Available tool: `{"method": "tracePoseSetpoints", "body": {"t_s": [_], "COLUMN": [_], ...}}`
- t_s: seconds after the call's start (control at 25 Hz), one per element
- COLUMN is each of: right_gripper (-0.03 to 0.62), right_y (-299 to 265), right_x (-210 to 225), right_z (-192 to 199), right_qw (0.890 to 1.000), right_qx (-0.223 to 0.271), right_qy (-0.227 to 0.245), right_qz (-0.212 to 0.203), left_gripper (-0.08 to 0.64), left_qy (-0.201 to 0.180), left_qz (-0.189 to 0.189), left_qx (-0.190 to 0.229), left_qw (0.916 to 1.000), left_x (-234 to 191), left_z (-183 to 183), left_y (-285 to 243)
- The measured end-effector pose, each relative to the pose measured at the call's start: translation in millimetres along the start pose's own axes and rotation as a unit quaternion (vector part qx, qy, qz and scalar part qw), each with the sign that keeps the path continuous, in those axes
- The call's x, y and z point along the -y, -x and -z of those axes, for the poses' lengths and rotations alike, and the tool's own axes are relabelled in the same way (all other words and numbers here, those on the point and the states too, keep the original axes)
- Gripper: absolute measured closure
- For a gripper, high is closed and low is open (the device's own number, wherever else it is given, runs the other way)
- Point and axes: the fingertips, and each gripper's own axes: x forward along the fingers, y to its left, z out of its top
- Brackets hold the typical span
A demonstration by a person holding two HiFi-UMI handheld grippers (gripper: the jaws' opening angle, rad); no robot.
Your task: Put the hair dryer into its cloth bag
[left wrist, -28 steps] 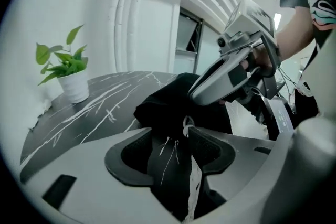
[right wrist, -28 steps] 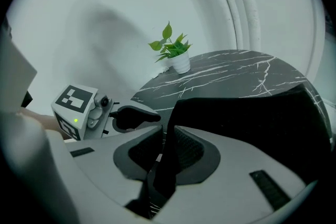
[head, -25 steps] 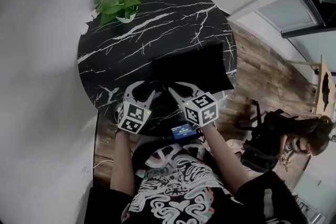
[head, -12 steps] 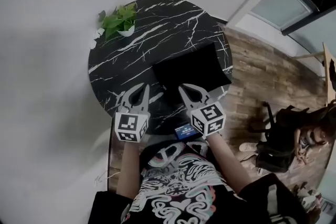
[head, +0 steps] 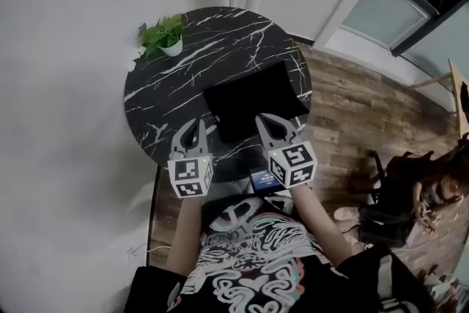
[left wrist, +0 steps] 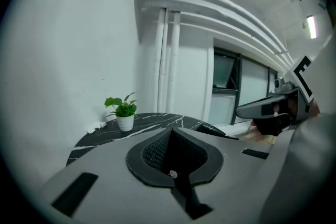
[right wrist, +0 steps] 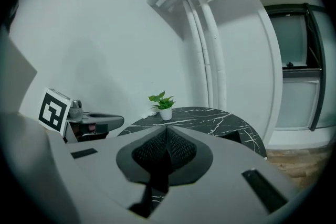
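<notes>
The black cloth bag (head: 253, 99) lies flat on the round black marble table (head: 168, 95), right of its middle. No hair dryer shows in any view. My left gripper (head: 197, 125) hangs over the table's near edge, left of the bag, shut and empty. My right gripper (head: 263, 119) is raised at the bag's near edge, shut too, with nothing between its pads. In the left gripper view the closed jaws (left wrist: 170, 131) point level across the table, and a corner of the bag (left wrist: 212, 130) shows. The right gripper view shows shut jaws (right wrist: 166, 130) aimed toward the plant.
A small potted plant (head: 163, 34) stands at the table's far left edge, by the white wall. Wood floor (head: 359, 106) lies to the right, where a seated person (head: 429, 190) is near dark gear. A small blue-screened device (head: 261, 180) hangs at my waist.
Both grippers have lifted and drawn back from the bag's near edge. The left jaws, spread wide a second ago, have closed; the right jaws have closed the last bit.
</notes>
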Motion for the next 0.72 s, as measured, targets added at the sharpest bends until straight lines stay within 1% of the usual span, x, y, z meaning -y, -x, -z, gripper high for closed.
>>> {"method": "tracePoseSetpoints", "body": {"t_s": [0.12, 0.24, 0.4, 0.72], "right_gripper": [0.574, 0.574, 0.574, 0.574], "right_y": [9.8, 20.5, 28.3, 30.5], "right_x": [0.6, 7.6, 14.2, 16.0], "right_z": [-3.7, -6.9, -10.5, -14.0], "right_qw": [1.000, 1.000, 0.999, 0.999], "right_qx": [0.012, 0.020, 0.028, 0.034], "right_qy": [0.016, 0.019, 0.017, 0.021], "right_qz": [-0.006, -0.002, 0.001, -0.010], "left_gripper": [0.546, 0.546, 0.546, 0.546], "left_qy": [-0.011, -0.016, -0.013, -0.008], "left_qz": [-0.003, -0.008, -0.014, -0.023], "left_qx": [0.006, 0.010, 0.019, 0.025], "left_qw": [0.9999, 0.9998, 0.9996, 0.9994], "left_x": [11.9, 16.5, 19.9, 24.4], "left_z": [0.0, -4.1, -11.2, -14.7], "left_y": [6.0, 12.3, 19.4, 24.9]}}
